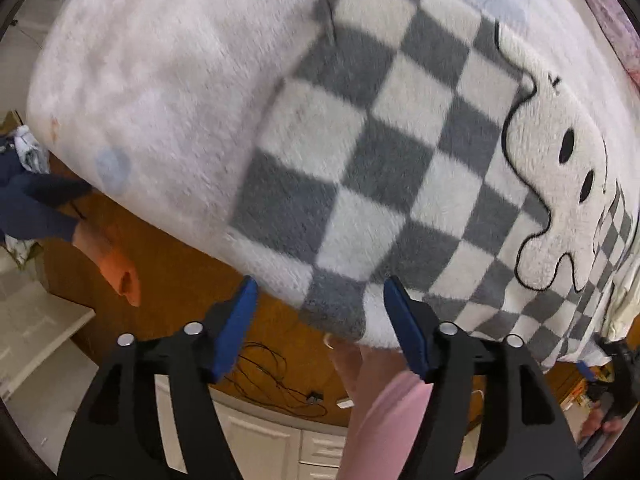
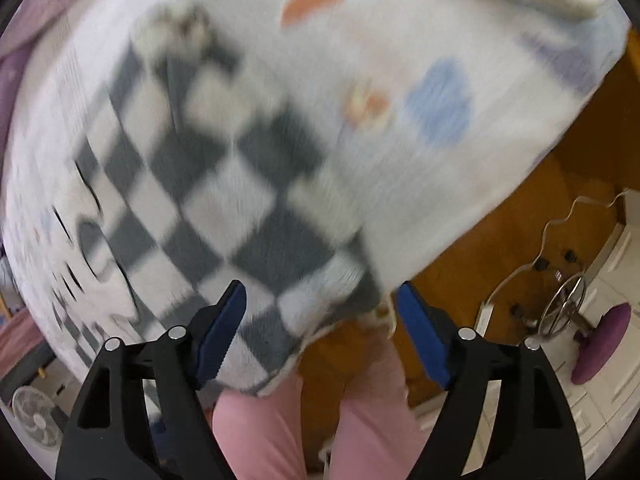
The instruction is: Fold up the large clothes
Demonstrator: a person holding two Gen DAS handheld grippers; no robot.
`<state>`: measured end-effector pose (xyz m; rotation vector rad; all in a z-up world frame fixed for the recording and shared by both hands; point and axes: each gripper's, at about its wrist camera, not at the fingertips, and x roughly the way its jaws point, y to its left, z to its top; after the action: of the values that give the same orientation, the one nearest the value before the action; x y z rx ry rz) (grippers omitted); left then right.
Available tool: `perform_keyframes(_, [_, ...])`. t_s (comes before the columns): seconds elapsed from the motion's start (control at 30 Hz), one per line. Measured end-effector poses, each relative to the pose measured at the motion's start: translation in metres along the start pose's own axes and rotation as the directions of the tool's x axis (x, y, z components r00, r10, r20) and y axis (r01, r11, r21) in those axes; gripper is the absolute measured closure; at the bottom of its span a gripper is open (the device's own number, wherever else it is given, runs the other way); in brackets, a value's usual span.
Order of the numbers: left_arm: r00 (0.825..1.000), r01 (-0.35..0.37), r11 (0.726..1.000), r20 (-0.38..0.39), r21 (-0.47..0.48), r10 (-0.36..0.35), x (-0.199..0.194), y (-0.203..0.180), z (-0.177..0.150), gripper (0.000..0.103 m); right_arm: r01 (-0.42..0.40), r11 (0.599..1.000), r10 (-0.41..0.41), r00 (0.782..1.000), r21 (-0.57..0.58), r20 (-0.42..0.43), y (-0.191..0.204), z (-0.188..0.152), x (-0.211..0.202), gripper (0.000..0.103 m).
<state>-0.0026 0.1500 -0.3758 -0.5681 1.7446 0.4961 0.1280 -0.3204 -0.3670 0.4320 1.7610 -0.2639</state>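
A large fluffy white garment with a grey-and-white checkered panel [image 1: 360, 152] and a white ghost figure [image 1: 560, 184] lies spread on a white fleece-covered surface [image 1: 140, 80]. My left gripper [image 1: 320, 320] is open, its blue pads [image 1: 236, 328] on either side of the garment's near hem corner, not clamping it. In the right wrist view the same checkered garment [image 2: 224, 184] is motion-blurred. My right gripper [image 2: 320, 320] is open, with the hem corner between its blue pads [image 2: 420, 332].
An orange-brown wood floor [image 1: 172, 280] lies below the near edge. The person's pink-trousered legs [image 2: 360, 420] stand beneath the grippers. Another person's leg and foot [image 1: 108, 252] are at left. White cabinets [image 1: 260, 440], a black cable [image 1: 276, 384], a fan [image 2: 38, 420] and a purple stool [image 2: 600, 344] are nearby.
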Motion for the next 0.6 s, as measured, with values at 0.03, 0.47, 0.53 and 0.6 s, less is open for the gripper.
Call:
perform_keyframes(0.03, [1.000, -0.009, 1.000, 0.026, 0.005, 0.009, -0.008, 0.001, 0.007, 0.035, -0.026, 1.000, 0.026, 0.999, -0.006, 0.047, 0.000, 0.010, -0.013, 0.027])
perform_keyframes(0.47, [0.984, 0.059, 0.998, 0.170, -0.021, -0.055, -0.005, -0.029, 0.170, 0.043, -0.232, 0.963, 0.230, 0.973, -0.140, -0.029, 0.106, 0.152, 0.031, 0.034])
perform_keyframes(0.53, [0.990, 0.055, 0.997, 0.134, -0.044, -0.049, 0.008, -0.035, 0.188, 0.072, -0.155, 0.979, 0.153, 0.988, -0.130, -0.025, 0.117, 0.156, 0.047, 0.059])
perform_keyframes(0.6, [0.994, 0.042, 0.998, 0.105, -0.044, -0.037, 0.012, -0.040, 0.195, 0.078, -0.102, 0.987, 0.103, 0.995, -0.124, 0.004, 0.127, 0.156, 0.047, 0.067])
